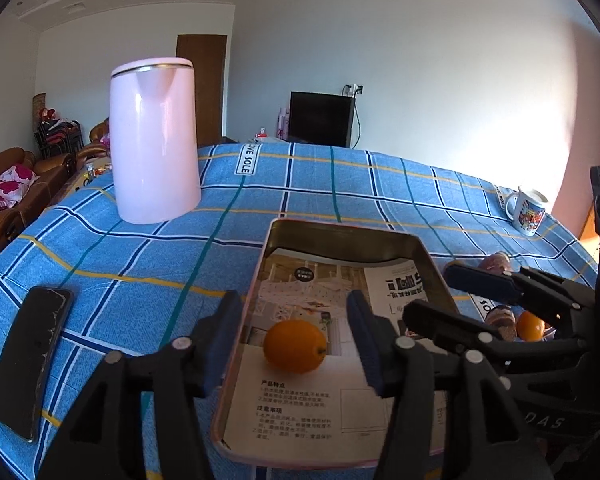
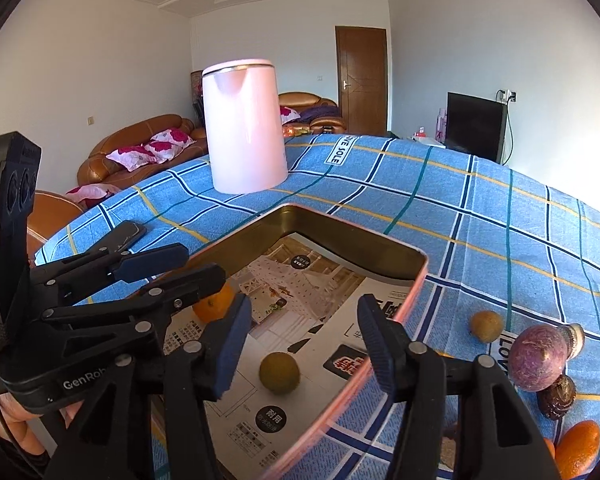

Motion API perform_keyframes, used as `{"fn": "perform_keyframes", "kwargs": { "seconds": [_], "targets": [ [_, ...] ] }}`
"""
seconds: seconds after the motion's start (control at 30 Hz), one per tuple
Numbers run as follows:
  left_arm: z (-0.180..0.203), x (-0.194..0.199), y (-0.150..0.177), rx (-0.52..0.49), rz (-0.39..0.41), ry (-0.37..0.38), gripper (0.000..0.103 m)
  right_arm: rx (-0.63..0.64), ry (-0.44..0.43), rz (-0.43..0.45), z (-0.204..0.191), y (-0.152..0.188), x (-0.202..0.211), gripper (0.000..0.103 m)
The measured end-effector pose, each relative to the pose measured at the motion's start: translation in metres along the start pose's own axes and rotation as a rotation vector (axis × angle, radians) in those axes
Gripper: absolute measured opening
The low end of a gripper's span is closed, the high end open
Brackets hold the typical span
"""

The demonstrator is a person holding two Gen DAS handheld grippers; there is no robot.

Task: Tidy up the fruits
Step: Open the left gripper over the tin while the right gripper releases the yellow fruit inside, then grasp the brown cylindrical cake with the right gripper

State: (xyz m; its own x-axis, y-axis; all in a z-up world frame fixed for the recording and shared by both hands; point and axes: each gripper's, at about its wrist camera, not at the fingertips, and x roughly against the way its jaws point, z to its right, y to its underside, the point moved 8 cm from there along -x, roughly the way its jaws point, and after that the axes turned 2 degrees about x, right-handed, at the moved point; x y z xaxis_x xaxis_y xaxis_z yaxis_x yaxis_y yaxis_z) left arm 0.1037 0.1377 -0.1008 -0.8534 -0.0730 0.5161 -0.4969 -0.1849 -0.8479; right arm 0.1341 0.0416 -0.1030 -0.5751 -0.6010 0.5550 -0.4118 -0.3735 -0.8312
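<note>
Hovering hand-held grippers (image 1: pixel 296 344) (image 2: pixel 304 344), jaws apart

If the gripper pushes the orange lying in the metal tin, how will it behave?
The orange looks round and smooth, so it would probably roll. It lies on glossy printed paper, likely offering little friction. The tin wall should stop it.

A shallow rectangular metal tin (image 1: pixel 342 236), lined with printed paper, lies on the blue checked cloth of the desk (image 1: pixel 148 264). In it lie a round orange citrus fruit (image 1: pixel 295 345) and, nearer the right side, a small yellow-green round fruit (image 2: pixel 279 372). Behind the tin to the left stands a tall pink kettle (image 1: pixel 156 140); a black phone (image 1: pixel 32 360) lies at the left. Right of the tin lie a purple round fruit (image 2: pixel 538 358), a small tan fruit (image 2: pixel 486 325), a dark wrinkled fruit (image 2: pixel 557 400) and an orange (image 2: pixel 579 450). A printed mug (image 1: pixel 529 210) stands far right.
</note>
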Motion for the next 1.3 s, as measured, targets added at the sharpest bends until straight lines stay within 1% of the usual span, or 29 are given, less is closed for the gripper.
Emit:
{"fn": "perform_keyframes", "kwargs": {
  "seconds": [0.07,0.1,0.17,0.2,0.27,0.33,0.47,0.6,0.67,0.7,0.73,0.77,0.83,0.87,0.93,1.03,1.1,1.17,1.3],
  "targets": [
    [0.006,0.010,-0.004,-0.004,0.034,-0.001,0.084,0.011,0.012,0.023,0.005,0.004,0.015,0.059],
    [0.011,0.013,-0.006,-0.006,0.046,0.008,0.087,0.018,0.029,0.030,0.010,0.006,0.023,0.059],
    [0.023,0.018,-0.008,-0.014,0.057,0.030,0.087,0.023,0.080,0.042,0.026,0.014,0.040,0.060],
    [0.030,0.019,-0.007,-0.019,0.060,0.040,0.089,0.021,0.112,0.040,0.036,0.019,0.048,0.062],
    [0.043,0.019,-0.006,-0.034,0.064,0.053,0.093,0.014,0.158,0.025,0.053,0.030,0.059,0.065],
    [0.054,0.018,-0.003,-0.053,0.060,0.064,0.094,0.002,0.186,-0.001,0.068,0.043,0.066,0.065],
    [0.068,0.011,0.004,-0.075,0.032,0.081,0.094,-0.006,0.194,-0.056,0.079,0.056,0.063,0.065],
    [0.070,0.011,0.007,-0.080,0.023,0.087,0.095,-0.014,0.177,-0.114,0.079,0.058,0.045,0.065],
    [0.071,0.012,0.007,-0.078,0.021,0.094,0.095,-0.020,0.172,-0.164,0.079,0.061,0.033,0.065],
    [0.072,0.013,0.007,-0.078,0.021,0.096,0.095,-0.023,0.165,-0.192,0.078,0.065,0.027,0.061],
    [0.073,0.012,0.008,-0.079,0.021,0.098,0.095,-0.026,0.166,-0.220,0.078,0.068,0.022,0.053],
    [0.075,0.012,0.008,-0.081,0.019,0.103,0.095,-0.021,0.166,-0.213,0.077,0.067,0.023,0.044],
    [0.080,0.012,0.008,-0.085,0.017,0.112,0.095,-0.025,0.155,-0.180,0.075,0.066,0.031,0.044],
    [0.084,0.012,0.007,-0.087,0.016,0.121,0.095,-0.034,0.164,-0.160,0.076,0.066,0.036,0.044],
    [0.095,0.013,0.007,-0.100,0.014,0.142,0.095,-0.078,0.180,-0.090,0.084,0.065,0.056,0.044],
    [0.119,0.012,0.009,-0.148,0.010,0.166,0.095,-0.166,0.242,0.017,0.110,0.067,0.098,0.044],
    [0.137,0.008,0.012,-0.172,-0.003,0.192,0.095,-0.202,0.331,0.064,0.133,0.074,0.125,0.044],
    [0.155,0.005,0.016,-0.193,-0.020,0.220,0.095,-0.226,0.410,0.080,0.153,0.084,0.143,0.044],
    [0.190,-0.007,0.028,-0.244,-0.067,0.254,0.094,-0.269,0.487,0.058,0.185,0.102,0.152,0.044]
  ]
}}
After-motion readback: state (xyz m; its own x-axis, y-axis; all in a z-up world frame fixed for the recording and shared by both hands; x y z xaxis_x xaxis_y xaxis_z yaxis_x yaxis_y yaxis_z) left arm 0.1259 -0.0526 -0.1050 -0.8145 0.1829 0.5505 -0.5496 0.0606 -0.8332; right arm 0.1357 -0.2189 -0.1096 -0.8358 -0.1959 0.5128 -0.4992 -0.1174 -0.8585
